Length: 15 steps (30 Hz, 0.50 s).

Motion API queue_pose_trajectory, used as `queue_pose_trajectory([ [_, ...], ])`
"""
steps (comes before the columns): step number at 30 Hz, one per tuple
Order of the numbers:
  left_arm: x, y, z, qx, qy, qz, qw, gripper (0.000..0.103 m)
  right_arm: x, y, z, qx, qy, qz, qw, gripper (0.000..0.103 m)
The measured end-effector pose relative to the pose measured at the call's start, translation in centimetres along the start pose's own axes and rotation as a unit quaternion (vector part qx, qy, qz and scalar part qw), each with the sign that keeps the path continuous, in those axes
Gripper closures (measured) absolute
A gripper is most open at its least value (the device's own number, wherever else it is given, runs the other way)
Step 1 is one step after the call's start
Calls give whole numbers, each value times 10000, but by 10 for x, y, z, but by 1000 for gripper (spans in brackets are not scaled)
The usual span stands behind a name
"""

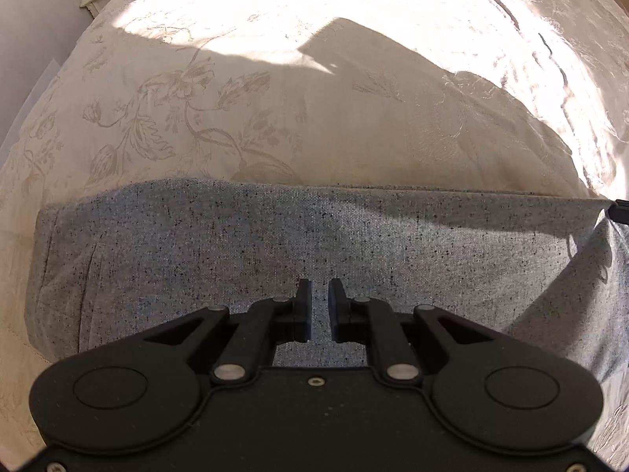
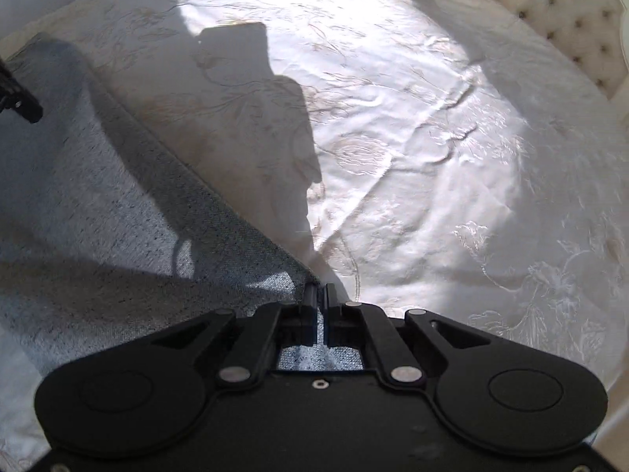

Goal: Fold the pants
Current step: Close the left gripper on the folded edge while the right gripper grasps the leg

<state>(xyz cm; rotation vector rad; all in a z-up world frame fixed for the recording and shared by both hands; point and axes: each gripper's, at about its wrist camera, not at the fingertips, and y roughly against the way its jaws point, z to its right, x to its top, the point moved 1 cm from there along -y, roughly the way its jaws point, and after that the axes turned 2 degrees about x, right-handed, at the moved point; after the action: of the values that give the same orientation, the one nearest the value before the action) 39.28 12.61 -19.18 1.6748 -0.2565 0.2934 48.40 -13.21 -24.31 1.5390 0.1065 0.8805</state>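
Lighting: hard sunlight across the bedspread (image 1: 275, 19), blown out to near white in the upper centre of both views. Shadows: sharp-edged, dark, cast over the bedspread centre and diagonally across the grey pants (image 2: 78, 196). Glare: sheen on the embroidered creases, right of frame. Distortion: strong fisheye bowing, dark vignette at corners. Focus: left wrist view crisp; right wrist view softer, slightly smeared toward upper right.

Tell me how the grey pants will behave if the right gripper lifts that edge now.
The pants look soft and woven, so they will likely droop from the right gripper, which pinches only an edge. The smooth bedspread probably lets them slide rather than snag.
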Motion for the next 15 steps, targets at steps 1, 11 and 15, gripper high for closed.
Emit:
queue_pose_trajectory([
  [1, 1, -2, 0, 10, 3, -1, 10000, 84, 0, -4, -1, 19, -14, -33, 10000, 100],
  [11, 6, -44, 0, 439, 74, -149, 9989, 83, -27, 42, 21, -722, -1378, 560, 9862, 76],
  [15, 9, -55, 1, 634, 106, -253, 9976, 83, -76, 83, 45, -1113, -2543, 653, 9585, 76],
])
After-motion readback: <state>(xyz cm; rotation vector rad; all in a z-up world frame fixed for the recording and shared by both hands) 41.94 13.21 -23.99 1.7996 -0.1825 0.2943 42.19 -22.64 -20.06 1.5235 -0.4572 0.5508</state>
